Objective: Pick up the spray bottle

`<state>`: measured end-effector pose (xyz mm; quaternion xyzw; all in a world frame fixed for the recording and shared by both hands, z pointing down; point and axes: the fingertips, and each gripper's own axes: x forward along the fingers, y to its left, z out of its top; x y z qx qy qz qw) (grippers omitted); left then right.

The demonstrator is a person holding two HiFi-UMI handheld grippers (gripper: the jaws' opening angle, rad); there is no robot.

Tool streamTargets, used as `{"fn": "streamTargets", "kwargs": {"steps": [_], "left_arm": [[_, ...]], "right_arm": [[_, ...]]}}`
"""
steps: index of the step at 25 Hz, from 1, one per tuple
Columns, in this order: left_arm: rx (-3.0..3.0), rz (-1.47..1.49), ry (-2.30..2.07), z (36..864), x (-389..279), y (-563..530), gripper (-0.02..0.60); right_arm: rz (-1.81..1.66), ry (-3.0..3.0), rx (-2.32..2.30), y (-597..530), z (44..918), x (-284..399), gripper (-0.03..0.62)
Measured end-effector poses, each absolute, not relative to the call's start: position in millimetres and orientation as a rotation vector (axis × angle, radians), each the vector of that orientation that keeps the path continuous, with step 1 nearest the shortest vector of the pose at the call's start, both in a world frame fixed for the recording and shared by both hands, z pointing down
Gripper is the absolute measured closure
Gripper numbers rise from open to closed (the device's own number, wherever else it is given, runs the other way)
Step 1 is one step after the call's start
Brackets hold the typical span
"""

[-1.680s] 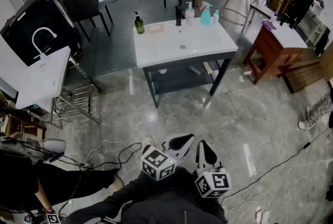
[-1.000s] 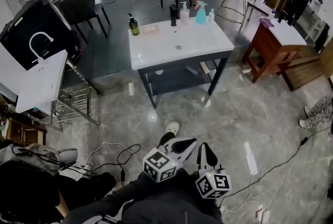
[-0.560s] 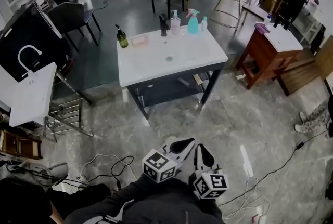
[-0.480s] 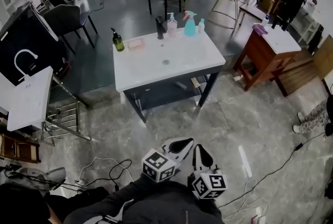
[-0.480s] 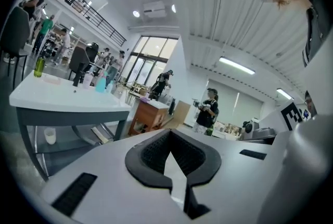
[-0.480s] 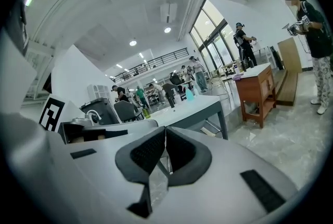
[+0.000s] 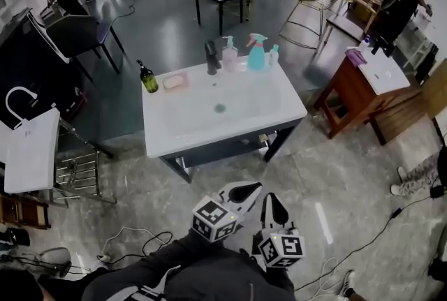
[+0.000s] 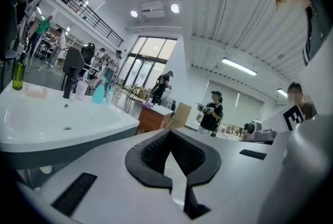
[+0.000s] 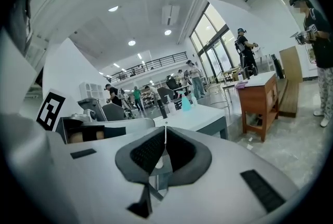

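Your left gripper (image 7: pixel 242 189) and your right gripper (image 7: pixel 272 198) sit low in the head view, side by side. Both point to 12 o'clock, at the white sink table (image 7: pixel 269 107). The left claw is pressed together at its tips, with nothing between the pads. The right claw is pressed together too, and it is also empty. Both grippers are over the grey floor (image 7: pixel 335 174), just short of the table's near edge, and they touch nothing. The spray bottle (image 7: pixel 256 55) is blue-green and stands at the far edge of the table, at about 12 o'clock from your grippers and well apart from them. It stands upright, so its long side runs up and down. Its spray head is on top and seems to point to about 9 o'clock in the head view, but it is too small to be sure. Just beside it at 9 o'clock is a white pump bottle (image 7: pixel 229 55), and a black tap (image 7: pixel 211 57) comes after that. Just beside it at 3 o'clock is a small white bottle (image 7: pixel 273 55). Further along the far edge toward 9 o'clock lie a pink soap dish (image 7: pixel 173 81) and a dark green bottle (image 7: pixel 148 77). The drain hole (image 7: pixel 220 108) is at about 7 o'clock from the spray bottle.
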<state>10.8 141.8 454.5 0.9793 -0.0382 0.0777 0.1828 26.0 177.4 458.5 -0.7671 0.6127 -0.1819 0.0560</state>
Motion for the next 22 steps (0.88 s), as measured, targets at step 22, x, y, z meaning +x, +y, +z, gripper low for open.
{"fn": "streamTargets", "kwargs": {"steps": [22], "left_arm": [[2.702,0.146,-0.179,467.8,12.9,15.6,0.575]], "right_arm": [[-0.638,1.903,-2.305,54.9,471.9,43.0,0.583]]}}
